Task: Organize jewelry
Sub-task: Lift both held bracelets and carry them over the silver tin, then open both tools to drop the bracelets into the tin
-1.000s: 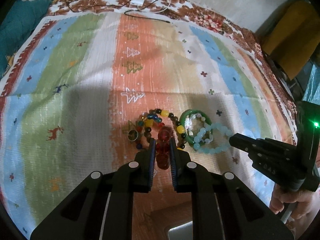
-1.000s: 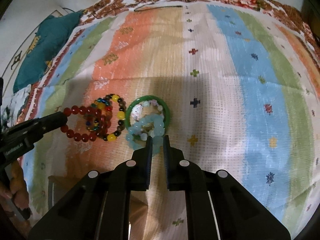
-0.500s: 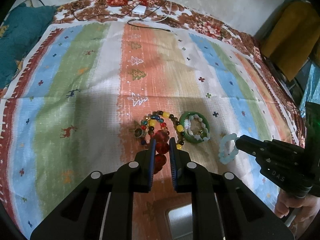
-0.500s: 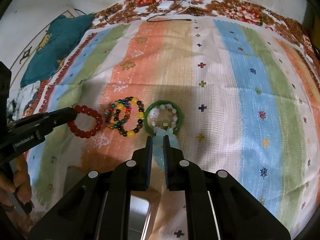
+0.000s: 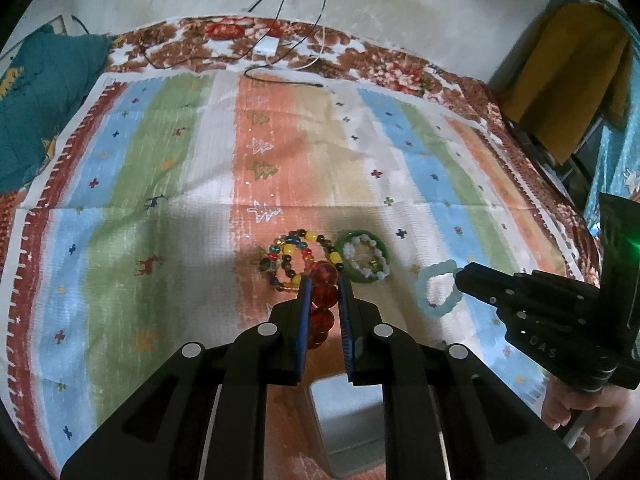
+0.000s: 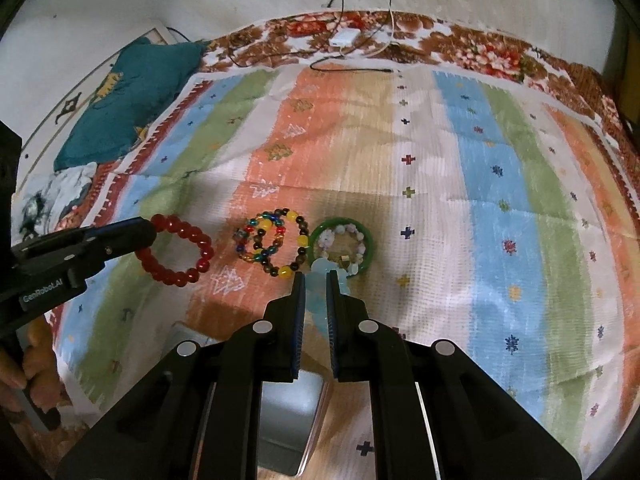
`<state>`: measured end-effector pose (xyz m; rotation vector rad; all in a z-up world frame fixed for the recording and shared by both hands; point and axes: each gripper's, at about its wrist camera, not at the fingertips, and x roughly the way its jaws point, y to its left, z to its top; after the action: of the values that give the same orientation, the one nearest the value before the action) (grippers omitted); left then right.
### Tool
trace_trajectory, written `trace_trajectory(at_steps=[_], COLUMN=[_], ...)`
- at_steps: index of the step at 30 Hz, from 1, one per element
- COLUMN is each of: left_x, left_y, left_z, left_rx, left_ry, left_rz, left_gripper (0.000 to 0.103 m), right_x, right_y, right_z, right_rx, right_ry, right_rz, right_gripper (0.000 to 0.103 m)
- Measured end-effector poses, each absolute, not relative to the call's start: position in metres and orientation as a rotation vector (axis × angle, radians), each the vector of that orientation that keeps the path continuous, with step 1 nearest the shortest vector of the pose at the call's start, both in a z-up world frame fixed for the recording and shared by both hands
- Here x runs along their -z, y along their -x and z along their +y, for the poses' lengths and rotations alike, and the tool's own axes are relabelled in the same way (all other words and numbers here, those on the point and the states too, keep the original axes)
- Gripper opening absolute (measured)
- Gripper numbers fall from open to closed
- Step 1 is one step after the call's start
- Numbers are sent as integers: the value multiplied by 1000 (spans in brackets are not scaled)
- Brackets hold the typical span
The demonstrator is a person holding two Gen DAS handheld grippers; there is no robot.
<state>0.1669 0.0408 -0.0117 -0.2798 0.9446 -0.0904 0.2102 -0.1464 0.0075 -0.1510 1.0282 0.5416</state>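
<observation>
My left gripper (image 5: 323, 286) is shut on a red bead bracelet (image 5: 322, 300) and holds it above the striped cloth; it also shows in the right wrist view (image 6: 176, 250). My right gripper (image 6: 316, 280) is shut on a pale aqua bead bracelet (image 6: 322, 270), which also shows in the left wrist view (image 5: 438, 288). On the cloth lie a multicoloured bead bracelet (image 5: 300, 260) and a green bangle (image 5: 362, 256) with a white bead bracelet inside it. A grey metal box (image 5: 348, 420) sits below the grippers.
The striped cloth (image 5: 160, 220) covers a bed with a floral sheet. A white charger and cables (image 5: 266, 48) lie at the far edge. A teal cushion (image 5: 36, 96) is at far left. A yellow cloth (image 5: 568, 72) hangs at right.
Both grippers have lifted their bracelets off the pile and pulled back and up. The red bracelet moved left, the aqua one right; the other jewelry stayed.
</observation>
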Motion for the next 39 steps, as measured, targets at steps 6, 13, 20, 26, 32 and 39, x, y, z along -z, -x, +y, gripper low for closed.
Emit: trace_trajectory(at_steps=[6, 13, 20, 26, 32, 39], left_x=[1, -5, -8, -8, -4, 5], left_y=[-151, -135, -121, -109, -102, -106], left_z=[29, 19, 11, 6, 4, 8], left_rx=[110, 132, 143, 147, 157, 153], left_ry=[249, 237, 227, 225, 228, 257], left_rz=[920, 902, 894, 894, 918, 953], left_gripper=[13, 13, 13, 13, 13, 17], right_x=[-19, -26, -27, -28, -24, -20], right_y=[-193, -172, -156, -147, -142, -146], right_z=[-145, -141, -142, -143, -145, -145], right_rx=[-569, -592, -612, -622, -627, -613], right_ry=[162, 190, 200, 194, 181, 181], right_rz=[997, 970, 967, 971, 986, 999], right_gripper=[11, 11, 11, 11, 11, 22])
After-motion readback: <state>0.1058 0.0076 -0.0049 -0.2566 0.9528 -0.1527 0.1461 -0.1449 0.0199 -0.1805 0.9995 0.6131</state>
